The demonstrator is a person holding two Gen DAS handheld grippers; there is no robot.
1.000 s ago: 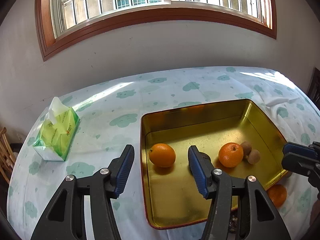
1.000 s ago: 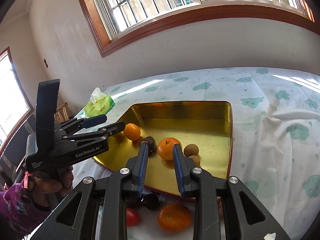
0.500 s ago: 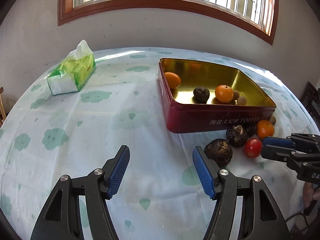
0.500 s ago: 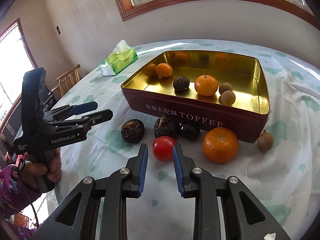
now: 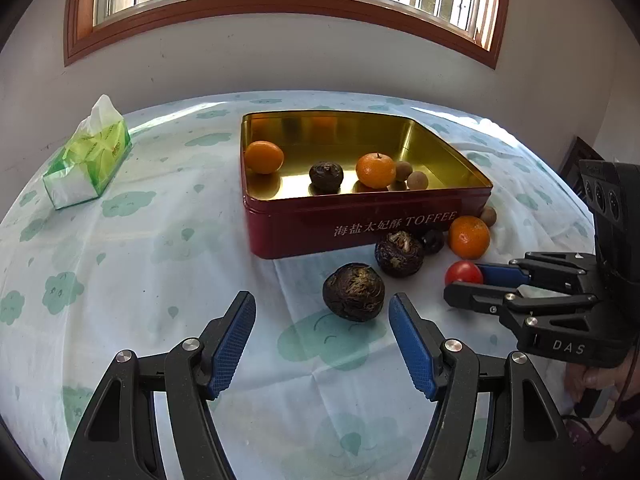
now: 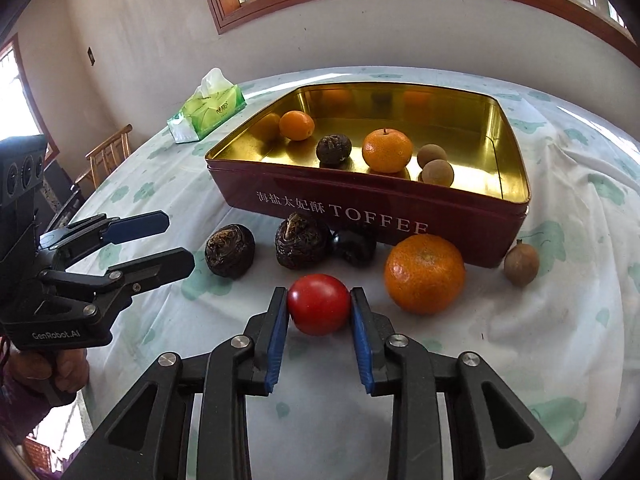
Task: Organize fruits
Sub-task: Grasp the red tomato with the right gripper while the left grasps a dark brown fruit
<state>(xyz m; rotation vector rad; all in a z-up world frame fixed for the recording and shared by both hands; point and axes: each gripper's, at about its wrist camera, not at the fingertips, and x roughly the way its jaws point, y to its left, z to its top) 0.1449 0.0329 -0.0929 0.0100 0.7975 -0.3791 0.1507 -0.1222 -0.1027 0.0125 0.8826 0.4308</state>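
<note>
1. The right gripper (image 6: 319, 312) has its two blue pads pressed on either side of a red tomato (image 6: 319, 309), which rests on the tablecloth (image 6: 520, 352) in front of the tin.
2. The left gripper (image 5: 322, 344) has its jaws standing apart with nothing between them; they have just been opening. A dark wrinkled fruit (image 5: 354, 291) lies on the cloth just ahead of the gap, toward 12 o'clock in the left wrist view.
3. In that view the right gripper comes in from 3 o'clock, with part of a hand (image 5: 596, 380) under its grip.
4. The red toffee tin (image 6: 360, 208), gold inside, sits past the loose fruit at 12 o'clock from the tomato. Its front wall stands between the loose fruit and the tin's inside.
5. Inside the tin lie a small orange (image 6: 296, 125) at the left, a dark fruit (image 6: 333, 150), a larger orange with a stem (image 6: 387, 149), and two small brown fruits (image 6: 435, 165) touching each other.
6. Outside, along the tin's front wall: a second dark wrinkled fruit (image 6: 301, 241), a smaller black fruit (image 6: 354, 244) just beside it and against the wall, a big orange (image 6: 424, 273) at 2 o'clock from the tomato, and a small brown fruit (image 6: 521, 263) farther right.
7. The big orange lies near the right gripper's right finger but apart from it.
8. A green tissue pack (image 5: 89, 156) stands well apart from the tin, at 10 o'clock in the left wrist view.
9. A wooden chair (image 6: 108, 156) shows beyond the table's left edge.
</note>
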